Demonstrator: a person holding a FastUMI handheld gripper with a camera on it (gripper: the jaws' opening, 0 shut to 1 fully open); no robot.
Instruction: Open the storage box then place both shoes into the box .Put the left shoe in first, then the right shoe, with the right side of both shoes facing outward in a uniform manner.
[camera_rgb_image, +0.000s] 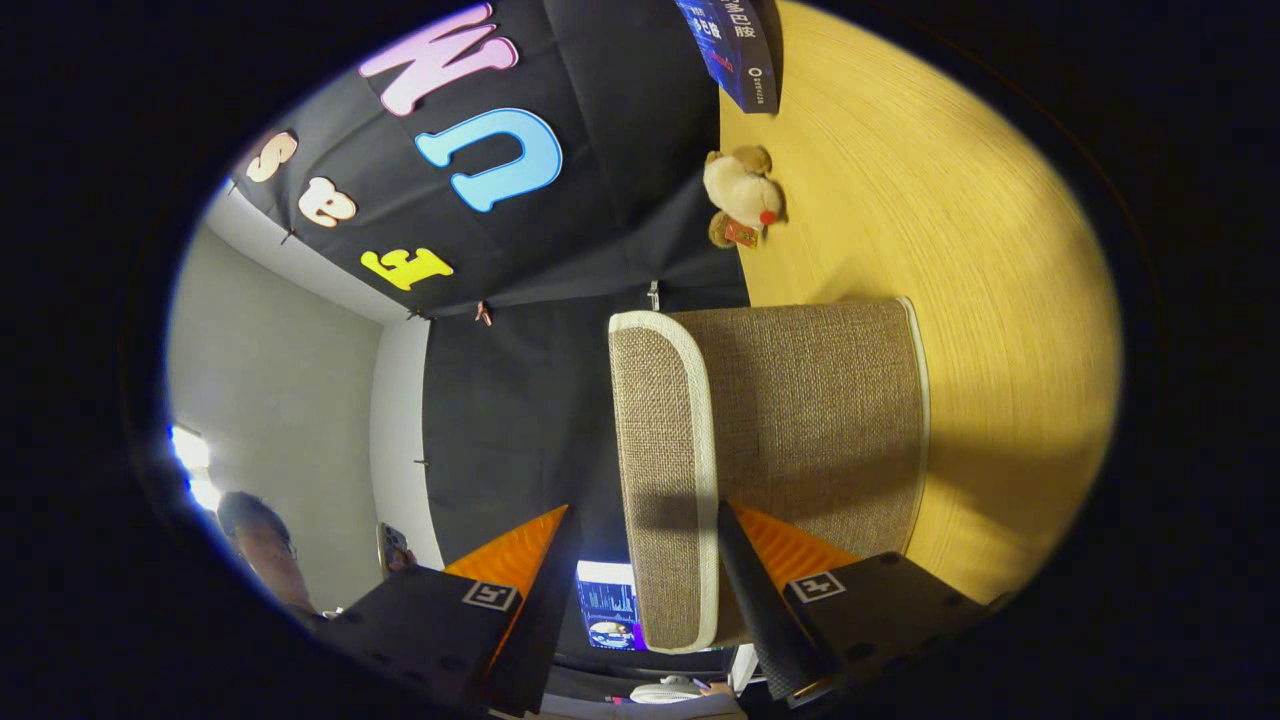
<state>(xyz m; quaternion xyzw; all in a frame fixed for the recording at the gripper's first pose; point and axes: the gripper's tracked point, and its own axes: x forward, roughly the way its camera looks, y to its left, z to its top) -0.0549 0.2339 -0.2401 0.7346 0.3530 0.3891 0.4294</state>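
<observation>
Nearest to us, our gripper (640, 520) is rolled onto its side, so the counter (950, 250) reads as an upright yellow wood-grain plane on one side and the booth's black cloth wall (520, 400) on the other. We see the fingers spread wide, with nothing pressed between them. One finger (775, 590) lies against the woven front of the storage box (800, 420); whether it actually touches the fabric we cannot tell. The other finger (520, 560) hangs in front of the cloth wall, clear of the box.

We find the storage box just ahead of the fingers, resting on the counter. It is a brown-grey woven fabric box with pale cream piping. Its lid (665, 480) is closed, and the lid's edge sits in the gap between our two fingers.

Beyond the box, well apart from it, a small tan plush toy (742, 195) with a red spot sits on the counter near the cloth wall. Farther still, a dark blue printed package (735, 50) stands at the counter's far end.

Past the cloth wall we see a pale grey room wall (280, 380), a bright light (195, 465), and a person (262, 545) partly visible beside it. A lit screen (608, 605) shows between the fingers, low behind the box.
</observation>
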